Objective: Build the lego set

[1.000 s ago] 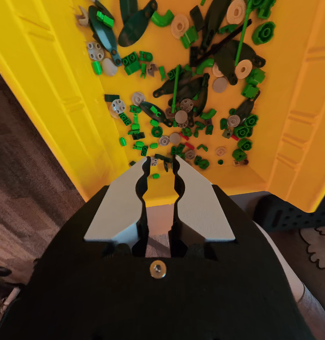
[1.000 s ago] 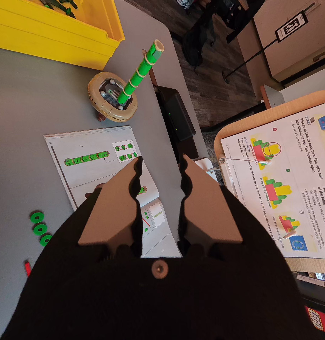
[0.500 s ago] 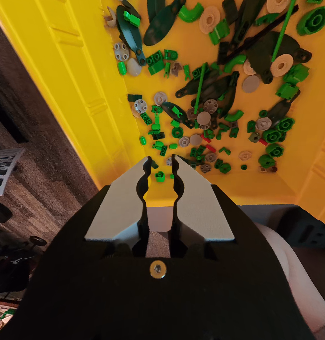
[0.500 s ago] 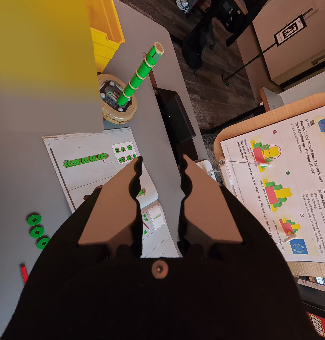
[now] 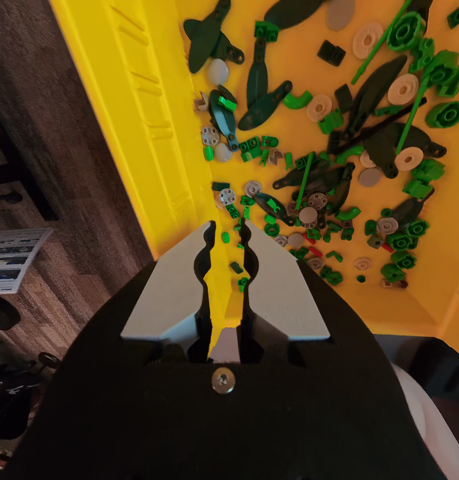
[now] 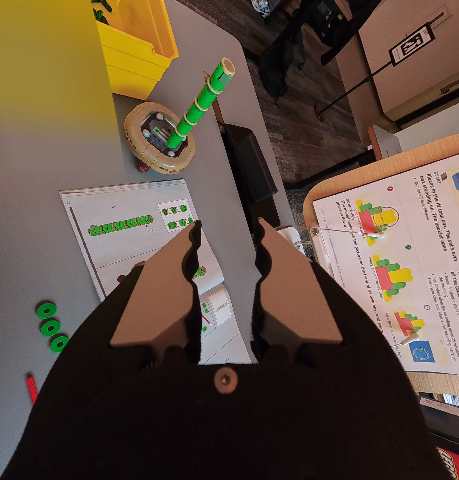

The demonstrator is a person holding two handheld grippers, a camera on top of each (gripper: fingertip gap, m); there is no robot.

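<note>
Left gripper (image 5: pixel 227 228) slightly parted over glossy yellow bin (image 5: pixel 150 124) of leaf-shaped pieces (image 5: pixel 264 106), right gripper (image 6: pixel 227 226) spread, empty

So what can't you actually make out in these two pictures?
- Left wrist view: the left gripper hides the near end of the yellow bin.
- Left wrist view: the smallest green pieces are too small to tell apart.
- Right wrist view: the right gripper covers the lower pages of the open booklet.
- Right wrist view: a blurred patch covers the top left corner.
</note>
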